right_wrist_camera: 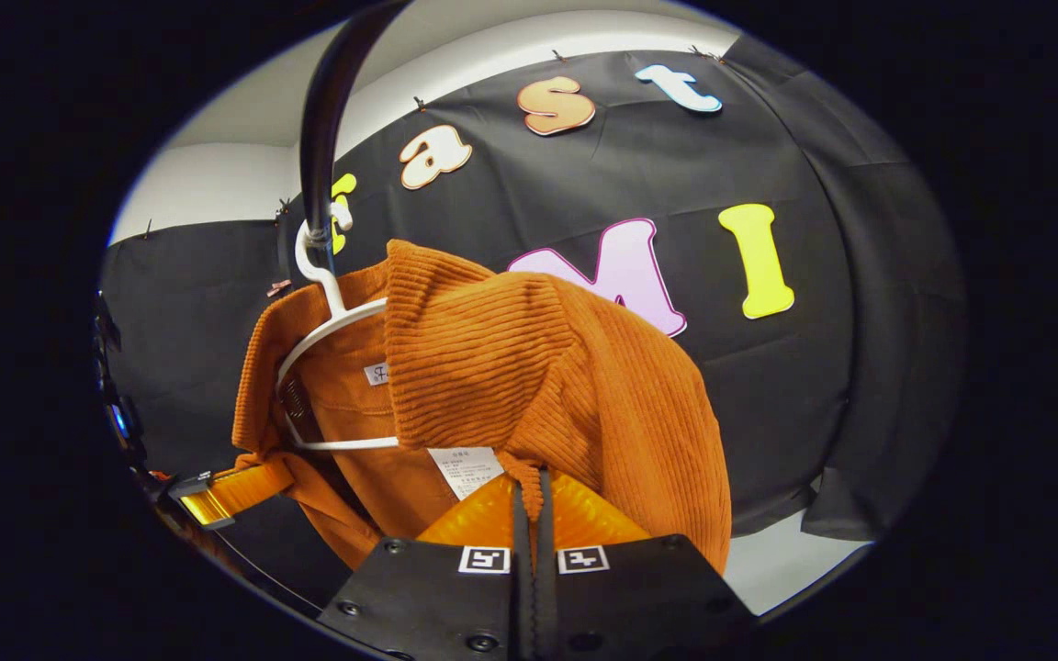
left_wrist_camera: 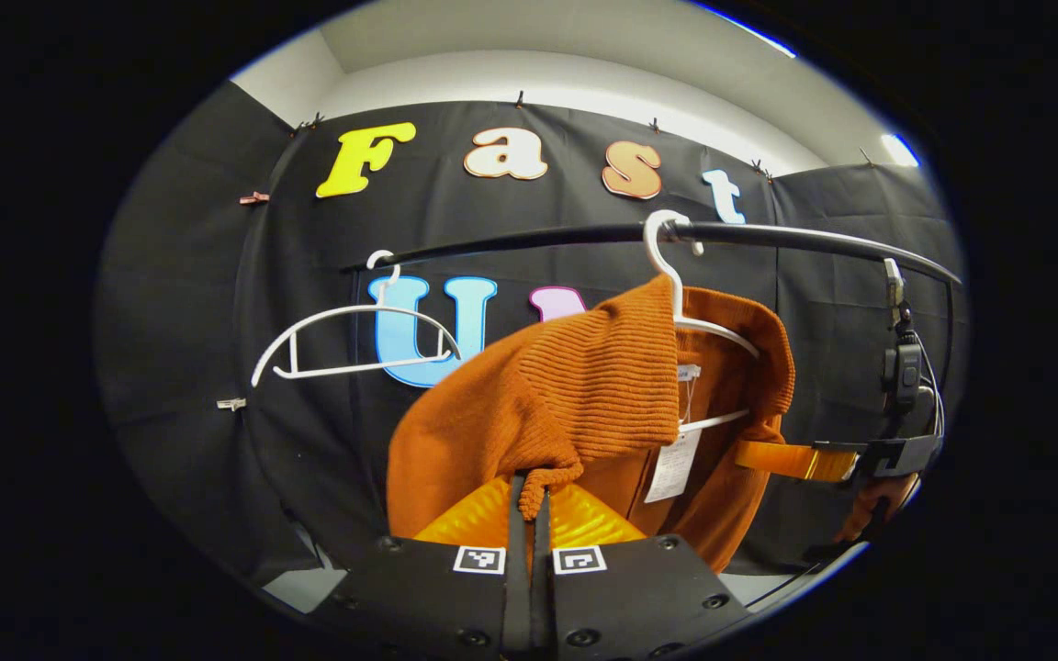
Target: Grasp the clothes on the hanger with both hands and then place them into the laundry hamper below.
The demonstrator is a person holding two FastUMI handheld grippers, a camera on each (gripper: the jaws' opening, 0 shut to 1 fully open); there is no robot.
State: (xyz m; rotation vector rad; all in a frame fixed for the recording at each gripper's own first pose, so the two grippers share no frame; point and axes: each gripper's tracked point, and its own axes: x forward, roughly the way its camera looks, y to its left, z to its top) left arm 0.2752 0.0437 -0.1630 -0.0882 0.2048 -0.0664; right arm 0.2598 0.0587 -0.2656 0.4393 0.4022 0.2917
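Note:
An orange ribbed sweater (left_wrist_camera: pixel 584 386) hangs on a white hanger (left_wrist_camera: pixel 676 285) hooked over a black rail (left_wrist_camera: pixel 529 239). In the left gripper view, my left gripper (left_wrist_camera: pixel 529 487) is shut on a bunched fold at the sweater's edge, pulling it toward the camera. My right gripper (left_wrist_camera: pixel 800 459) shows farther off at the garment's other side. In the right gripper view, the sweater (right_wrist_camera: pixel 538 367) drapes over the hanger (right_wrist_camera: pixel 327 321) under the rail (right_wrist_camera: pixel 327 110). My right gripper (right_wrist_camera: pixel 529 482) is shut on a pinch of its knit. The left gripper (right_wrist_camera: pixel 217 496) shows at the lower left.
An empty white hanger (left_wrist_camera: pixel 354 340) hangs on the same rail to the left of the sweater. A paper tag (left_wrist_camera: pixel 673 464) dangles inside the garment. Black cloth walls close the booth behind, with pale floor (right_wrist_camera: pixel 795 560) below.

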